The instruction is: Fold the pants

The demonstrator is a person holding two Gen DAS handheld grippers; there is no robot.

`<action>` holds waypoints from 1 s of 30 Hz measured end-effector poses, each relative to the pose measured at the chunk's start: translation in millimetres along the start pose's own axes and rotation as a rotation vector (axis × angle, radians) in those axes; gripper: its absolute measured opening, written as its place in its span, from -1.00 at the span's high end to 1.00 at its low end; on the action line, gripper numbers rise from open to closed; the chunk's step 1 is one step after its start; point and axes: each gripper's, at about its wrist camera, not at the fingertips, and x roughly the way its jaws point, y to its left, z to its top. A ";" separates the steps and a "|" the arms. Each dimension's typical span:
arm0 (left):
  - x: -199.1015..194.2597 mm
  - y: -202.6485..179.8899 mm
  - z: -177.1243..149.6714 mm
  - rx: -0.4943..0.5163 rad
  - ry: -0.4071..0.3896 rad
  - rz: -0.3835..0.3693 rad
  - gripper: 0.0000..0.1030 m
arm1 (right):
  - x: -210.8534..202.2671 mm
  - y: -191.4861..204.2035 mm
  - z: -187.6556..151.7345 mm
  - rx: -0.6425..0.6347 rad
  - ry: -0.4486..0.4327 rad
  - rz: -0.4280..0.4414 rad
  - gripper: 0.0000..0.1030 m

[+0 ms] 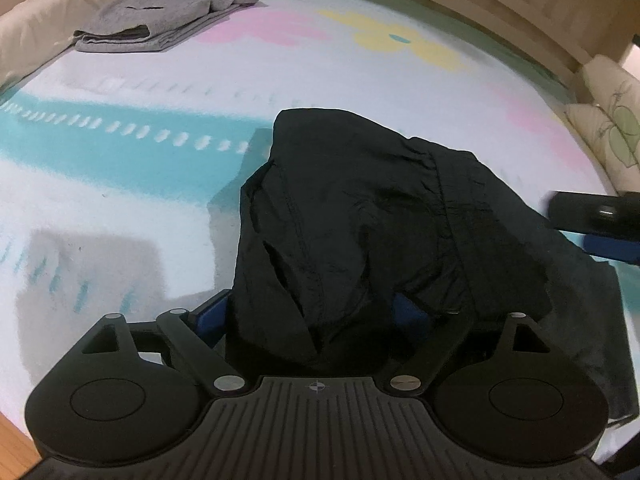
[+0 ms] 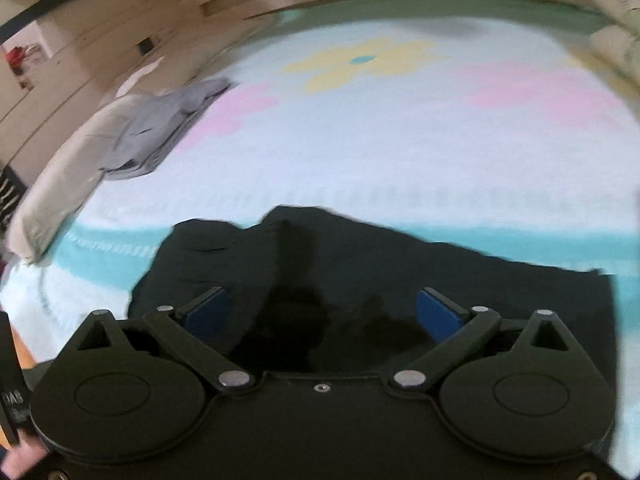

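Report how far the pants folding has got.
Done: grey garment lies folded at the far side of the bed. In hand: black pants are bunched up between the left gripper fingers. The right gripper hangs open above the cloth. Left: flattening and folding the pants.

Left matte black plastic claw: ribbed base plate with small crosshair mark, two round side discs, silver pivot screws, blue pads on the fingers. Right matte black plastic claw: same discs, silver screws, blue pads, smooth base.
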 end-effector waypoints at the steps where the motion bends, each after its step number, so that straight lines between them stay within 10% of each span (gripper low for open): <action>1: 0.0 0.5 0.1 0.000 0.001 -0.003 -0.68 | 6.2 4.0 -1.9 -0.005 0.010 0.010 -0.90; 13: 2.3 6.3 1.6 0.006 0.001 -0.052 -0.76 | 66.5 26.5 4.3 -0.024 0.159 0.060 -0.63; 17: 0.6 12.2 2.4 -0.012 0.001 -0.084 -0.76 | 72.6 27.4 2.9 -0.031 0.176 0.047 -0.16; 24: -15.0 19.3 5.3 -0.085 -0.036 -0.065 -0.75 | 59.2 35.1 2.2 -0.054 0.115 0.105 0.47; 30: -48.8 43.9 14.7 -0.218 -0.180 -0.002 -0.75 | 27.5 51.8 3.3 -0.110 0.024 0.157 0.57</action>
